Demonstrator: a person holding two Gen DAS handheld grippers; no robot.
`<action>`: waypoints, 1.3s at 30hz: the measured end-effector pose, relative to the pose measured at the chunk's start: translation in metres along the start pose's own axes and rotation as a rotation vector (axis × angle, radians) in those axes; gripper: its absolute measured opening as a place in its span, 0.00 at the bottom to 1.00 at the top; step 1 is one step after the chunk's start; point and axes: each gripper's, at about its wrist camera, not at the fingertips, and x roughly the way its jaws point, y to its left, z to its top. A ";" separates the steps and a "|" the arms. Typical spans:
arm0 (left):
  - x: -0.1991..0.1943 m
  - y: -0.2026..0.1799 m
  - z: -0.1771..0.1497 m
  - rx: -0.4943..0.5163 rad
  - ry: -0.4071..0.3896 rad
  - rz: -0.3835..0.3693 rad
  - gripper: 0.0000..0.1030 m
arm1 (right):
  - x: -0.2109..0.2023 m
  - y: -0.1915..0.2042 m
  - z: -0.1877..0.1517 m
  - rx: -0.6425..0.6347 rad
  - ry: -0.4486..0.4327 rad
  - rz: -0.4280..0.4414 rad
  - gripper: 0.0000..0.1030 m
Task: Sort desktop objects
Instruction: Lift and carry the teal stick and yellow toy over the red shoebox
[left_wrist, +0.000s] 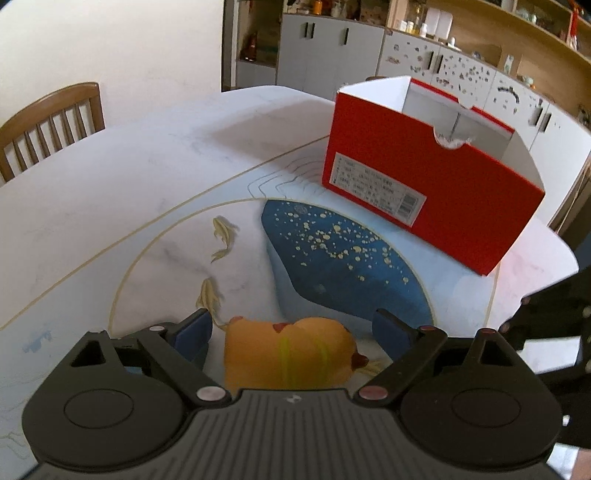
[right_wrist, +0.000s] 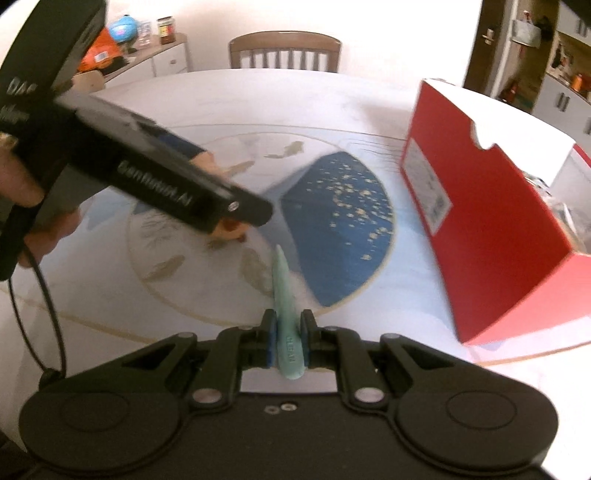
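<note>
Hot-dog toy (left_wrist: 290, 354) is lying on the table (left_wrist: 110, 192) between my left gripper's (left_wrist: 291, 334) wide fingers, ungrasped; my right gripper (right_wrist: 287, 334) is clamping a green stick (right_wrist: 286, 310), not yet in the red box (left_wrist: 424, 184).

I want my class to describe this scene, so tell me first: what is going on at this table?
A person is tidying a table with a hand-held gripper in each hand. The right gripper is shut on a slim pale green tool, held above the table. The left gripper is open, its fingers on either side of an orange hot-dog toy that lies on the table, not yet gripped. An open red box stands nearby, probably where things go.
</note>
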 end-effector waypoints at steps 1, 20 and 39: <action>0.001 -0.001 0.000 0.006 0.003 0.006 0.87 | 0.002 -0.002 0.000 0.004 -0.001 -0.008 0.12; 0.004 -0.005 -0.009 0.009 0.023 0.014 0.74 | 0.027 -0.015 0.004 0.049 -0.027 -0.030 0.11; -0.027 -0.017 0.003 -0.043 0.021 -0.002 0.69 | -0.005 -0.019 0.012 0.088 -0.083 -0.014 0.09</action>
